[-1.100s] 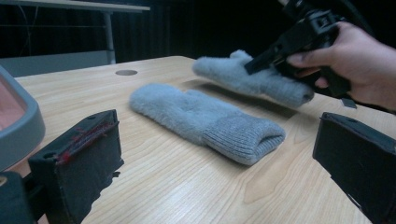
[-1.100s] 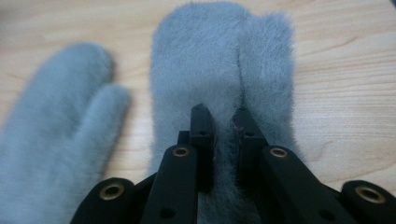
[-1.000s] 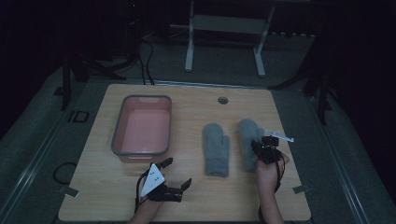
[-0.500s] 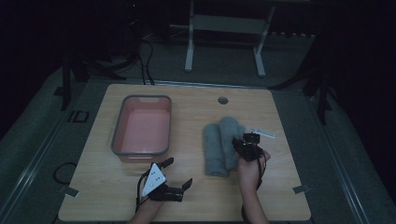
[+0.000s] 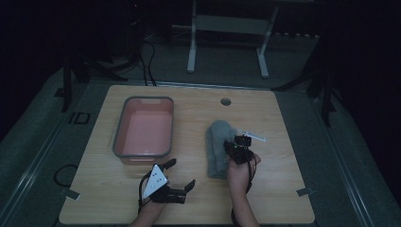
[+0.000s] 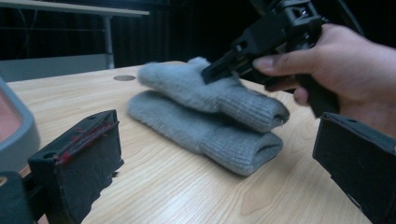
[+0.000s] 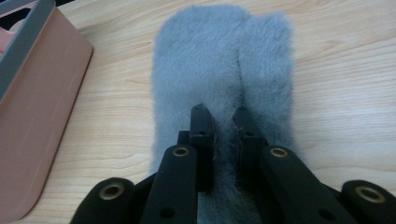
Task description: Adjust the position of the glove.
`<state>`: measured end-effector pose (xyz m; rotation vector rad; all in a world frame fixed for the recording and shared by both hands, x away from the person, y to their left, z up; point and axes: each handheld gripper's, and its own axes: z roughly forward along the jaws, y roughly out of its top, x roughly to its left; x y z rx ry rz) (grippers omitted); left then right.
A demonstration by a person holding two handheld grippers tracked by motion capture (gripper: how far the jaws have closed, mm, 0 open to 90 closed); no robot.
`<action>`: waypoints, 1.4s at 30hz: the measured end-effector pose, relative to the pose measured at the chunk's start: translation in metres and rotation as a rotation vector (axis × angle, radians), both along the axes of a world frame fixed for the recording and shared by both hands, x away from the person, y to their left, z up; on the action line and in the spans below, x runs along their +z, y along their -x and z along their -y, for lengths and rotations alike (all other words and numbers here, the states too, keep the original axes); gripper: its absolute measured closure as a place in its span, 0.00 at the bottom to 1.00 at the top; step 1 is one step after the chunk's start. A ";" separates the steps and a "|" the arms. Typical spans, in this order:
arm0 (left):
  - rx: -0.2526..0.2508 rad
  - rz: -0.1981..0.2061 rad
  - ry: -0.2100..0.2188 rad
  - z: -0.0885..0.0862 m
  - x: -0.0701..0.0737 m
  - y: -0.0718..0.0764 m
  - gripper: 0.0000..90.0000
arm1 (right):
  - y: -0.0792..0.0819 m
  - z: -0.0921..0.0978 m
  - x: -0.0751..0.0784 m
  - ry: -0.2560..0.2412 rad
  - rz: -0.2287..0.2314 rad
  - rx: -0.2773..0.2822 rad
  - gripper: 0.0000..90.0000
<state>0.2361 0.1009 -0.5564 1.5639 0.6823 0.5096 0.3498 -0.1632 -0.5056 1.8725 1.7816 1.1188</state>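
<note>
My right gripper [image 5: 242, 145] pinches upper mitten [image 6: 219, 91], now atop lower mitten [image 6: 205, 133], mid-table right of pink tub [image 5: 143, 127]. My left gripper [image 5: 177, 176] released, resting near table's front edge. Stacking step, I judge; next: release, lift clear without dragging fleece.

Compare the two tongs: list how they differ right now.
The right tongs are pinched on the top grey mitten, while the left tongs are open and hold nothing. The right tongs sit over the stacked mittens; the left tongs rest near the pink tray. Both are black.
</note>
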 end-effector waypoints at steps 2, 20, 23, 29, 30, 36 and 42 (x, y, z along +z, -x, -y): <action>-0.012 0.004 0.012 0.001 0.000 -0.001 0.02 | 0.001 -0.004 0.000 -0.002 0.000 0.000 0.91; -0.030 0.004 0.014 0.004 0.001 -0.006 0.02 | 0.006 -0.029 -0.013 0.019 -0.004 -0.032 0.89; -0.027 0.003 0.012 0.004 0.001 -0.005 0.02 | 0.006 -0.030 -0.015 0.020 -0.001 -0.044 0.86; -0.022 0.001 0.014 0.002 0.001 -0.004 0.02 | 0.005 -0.028 -0.015 -0.007 0.007 -0.022 0.69; -0.021 0.001 0.012 0.001 0.001 -0.005 0.02 | 0.006 -0.027 -0.013 -0.013 0.015 -0.013 0.67; -0.022 -0.004 0.009 0.001 0.000 -0.006 0.02 | 0.011 -0.016 0.010 -0.009 0.071 0.101 0.56; -0.021 -0.005 0.004 0.001 -0.001 -0.006 0.02 | 0.006 0.023 0.031 0.018 0.084 0.201 0.56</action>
